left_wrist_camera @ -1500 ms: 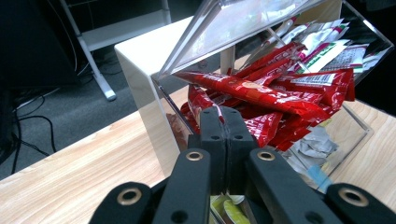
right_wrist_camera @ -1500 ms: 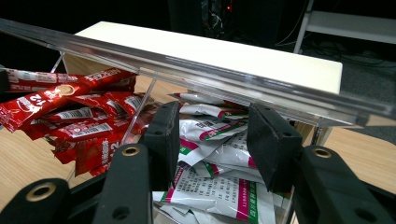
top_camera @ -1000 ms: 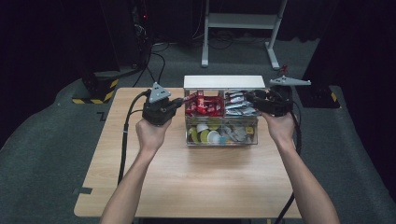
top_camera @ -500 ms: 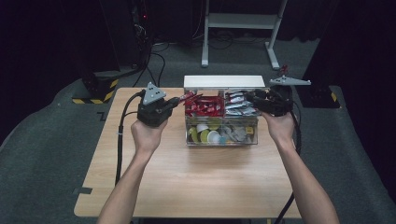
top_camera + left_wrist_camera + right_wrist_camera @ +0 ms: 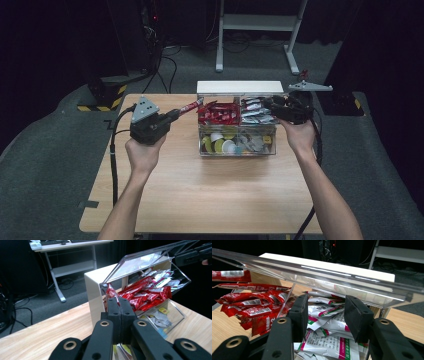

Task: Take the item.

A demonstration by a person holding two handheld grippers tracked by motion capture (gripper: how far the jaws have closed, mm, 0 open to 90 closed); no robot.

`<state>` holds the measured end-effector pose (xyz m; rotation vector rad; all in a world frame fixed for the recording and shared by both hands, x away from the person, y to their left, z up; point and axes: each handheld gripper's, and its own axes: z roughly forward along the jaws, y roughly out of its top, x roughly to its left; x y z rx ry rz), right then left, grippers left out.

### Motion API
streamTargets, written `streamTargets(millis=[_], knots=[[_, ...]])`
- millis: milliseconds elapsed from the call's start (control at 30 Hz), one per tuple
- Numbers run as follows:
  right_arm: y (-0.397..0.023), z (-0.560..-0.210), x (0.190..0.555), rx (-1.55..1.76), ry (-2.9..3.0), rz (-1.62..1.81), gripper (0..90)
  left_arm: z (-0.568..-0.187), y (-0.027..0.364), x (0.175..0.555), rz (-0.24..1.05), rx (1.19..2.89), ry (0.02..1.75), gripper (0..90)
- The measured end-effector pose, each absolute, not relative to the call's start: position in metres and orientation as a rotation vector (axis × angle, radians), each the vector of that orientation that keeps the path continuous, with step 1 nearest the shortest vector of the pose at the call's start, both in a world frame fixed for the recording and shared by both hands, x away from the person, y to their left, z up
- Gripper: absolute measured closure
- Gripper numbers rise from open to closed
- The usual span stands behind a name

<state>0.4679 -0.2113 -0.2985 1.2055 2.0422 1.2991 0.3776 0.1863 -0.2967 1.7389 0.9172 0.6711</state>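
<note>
A clear acrylic box [image 5: 237,150] stands on the wooden table [image 5: 200,195], its hinged lid [image 5: 140,263] raised. Its upper left bin holds red stick sachets [image 5: 220,114], and the upper right bin holds white sachets [image 5: 327,315]. My left gripper [image 5: 177,114] hovers left of the box, shut on one red sachet [image 5: 110,293] that pokes out past its tips [image 5: 191,105]. At the box's right end is my right gripper [image 5: 272,103], reaching in under the lid [image 5: 324,272]. Its jaws stand apart over the white sachets, nothing pressed between them, and the lid rests across their tops.
The lower front bin holds small round pods [image 5: 222,146]. A white block [image 5: 239,87] stands behind the box. Off the table lie a white desk frame [image 5: 260,30], floor cables [image 5: 167,62] and a black-and-yellow striped base [image 5: 107,92]. Bare tabletop lies in front of the box.
My left gripper has drawn back to the left, away from the box, with the red sachet in it. The right gripper and the lid have stayed put.
</note>
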Motion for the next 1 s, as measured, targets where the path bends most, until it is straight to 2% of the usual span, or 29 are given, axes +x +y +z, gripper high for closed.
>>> streamTargets(millis=[500, 1000], knots=[[-0.211, -0.299, 0.468, 1.208, 2.041, 1.301, 54.4, -0.294, 0.205, 0.359, 0.679, 1.732, 0.900, 89.9], [-0.210, -0.297, 0.468, 1.210, 2.047, 1.279, 54.3, -0.304, 0.220, 0.357, 0.696, 1.725, 0.948, 89.8]])
